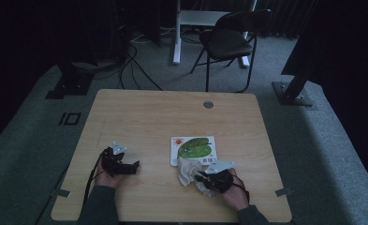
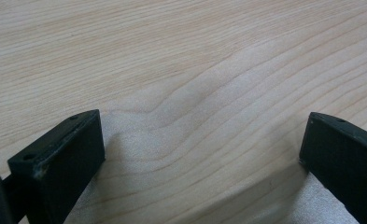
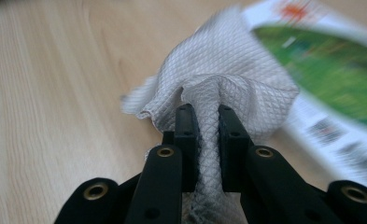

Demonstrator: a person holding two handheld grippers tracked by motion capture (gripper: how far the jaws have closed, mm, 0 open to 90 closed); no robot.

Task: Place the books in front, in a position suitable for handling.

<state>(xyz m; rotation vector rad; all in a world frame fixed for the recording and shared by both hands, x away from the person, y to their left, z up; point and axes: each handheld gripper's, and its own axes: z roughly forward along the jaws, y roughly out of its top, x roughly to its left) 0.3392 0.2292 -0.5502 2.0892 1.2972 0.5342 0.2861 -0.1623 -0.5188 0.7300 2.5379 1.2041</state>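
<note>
White cloth [image 3: 218, 88] pinched in R gripper [image 3: 208, 116]

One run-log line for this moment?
right hand-held gripper: shut on white quilted cloth | left hand-held gripper: open over light wooden table

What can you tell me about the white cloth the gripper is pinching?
The white cloth looks like a thin wipe with a quilted diamond pattern. It is crumpled, not flat. The right gripper has its two black jaws shut on a bunched fold that stands up between them, and the rest spreads out loosely beyond. It lies on the wooden table, with one side over the near edge of a picture card with a big green leaf.
</note>
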